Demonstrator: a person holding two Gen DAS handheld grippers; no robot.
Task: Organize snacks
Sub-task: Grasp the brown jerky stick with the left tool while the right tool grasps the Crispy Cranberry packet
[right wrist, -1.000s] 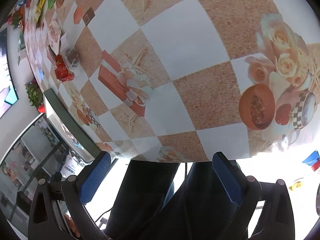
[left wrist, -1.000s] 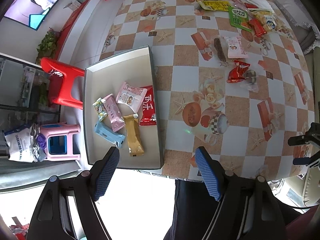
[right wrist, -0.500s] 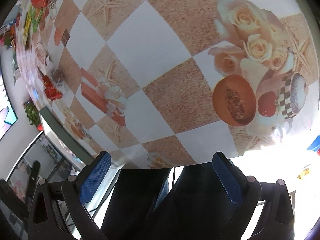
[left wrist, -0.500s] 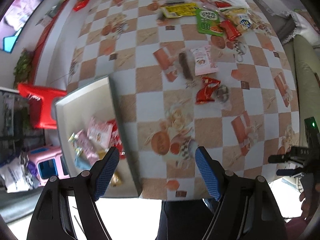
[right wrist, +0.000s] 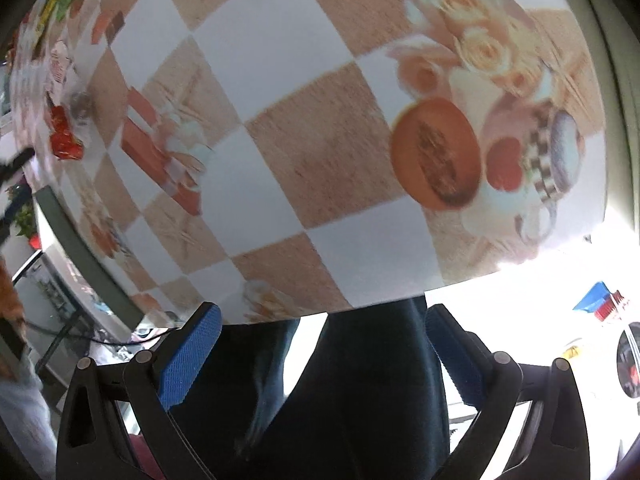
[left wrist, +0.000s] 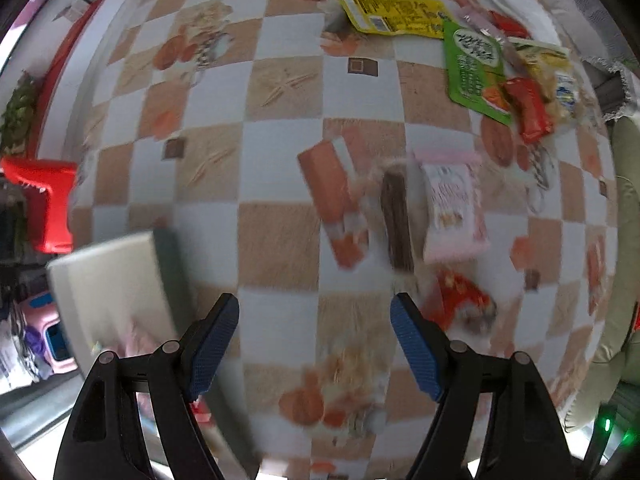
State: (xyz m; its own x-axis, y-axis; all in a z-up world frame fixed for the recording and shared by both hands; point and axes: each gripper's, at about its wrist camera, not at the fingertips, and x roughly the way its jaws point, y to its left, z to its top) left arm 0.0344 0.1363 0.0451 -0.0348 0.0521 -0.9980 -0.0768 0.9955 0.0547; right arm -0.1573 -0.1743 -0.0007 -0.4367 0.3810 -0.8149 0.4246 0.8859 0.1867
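My left gripper [left wrist: 314, 340] is open and empty above the checked tablecloth [left wrist: 280, 92]. Just ahead of it lie a brown bar [left wrist: 396, 220], a pink packet [left wrist: 454, 212] and a red wrapper [left wrist: 460, 300]. Further off are a green packet [left wrist: 474, 68], a yellow packet [left wrist: 394, 14] and a red stick [left wrist: 528, 108]. The grey tray [left wrist: 108, 276] with several snacks sits at the lower left, partly hidden by my finger. My right gripper [right wrist: 320, 356] is open and empty over the table's near edge; the red wrapper [right wrist: 64, 136] shows far left there.
A red stool [left wrist: 44, 196] and a pink stool [left wrist: 52, 344] stand on the floor left of the table. A sofa [left wrist: 624, 240] lines the right side. The person's dark trousers [right wrist: 340, 392] fill the space below the right gripper.
My left gripper has moved forward and right, away from the tray and towards the loose snacks in the middle of the table. The right gripper has shifted only slightly.
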